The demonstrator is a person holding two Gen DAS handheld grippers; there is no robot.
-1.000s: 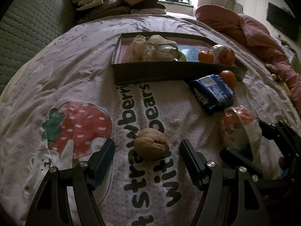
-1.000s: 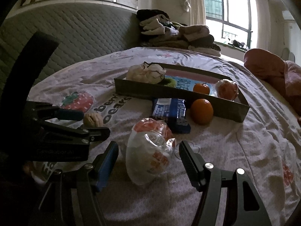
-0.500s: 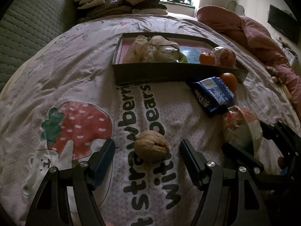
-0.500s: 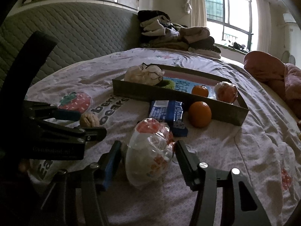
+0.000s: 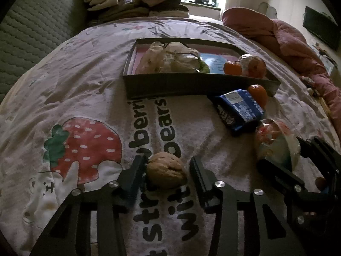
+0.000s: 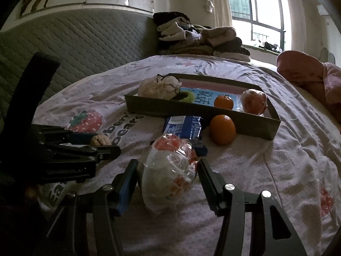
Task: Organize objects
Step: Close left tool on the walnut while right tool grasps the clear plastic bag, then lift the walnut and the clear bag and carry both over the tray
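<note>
- Left gripper (image 5: 166,170): its jaws had just been closing around the walnut (image 5: 165,171) on the strawberry-print bedspread (image 5: 85,89); the left finger touched the shell, while a thin gap seemed to remain at the right finger, so a firm grip could not be confirmed.
- Right gripper (image 6: 168,171): narrowed onto the clear plastic snack bag (image 6: 170,170), both fingers pressing its sides; the bag stood on the bedspread.
- Blue biscuit packet (image 6: 183,127): lay just behind the bag, in front of the tray (image 6: 191,112).
- Loose orange (image 6: 222,129): beside the packet, against the tray's front wall.
- Tray contents: a crumpled white bag (image 6: 159,87), a small orange (image 6: 223,102) and a wrapped fruit (image 6: 254,102).
</note>
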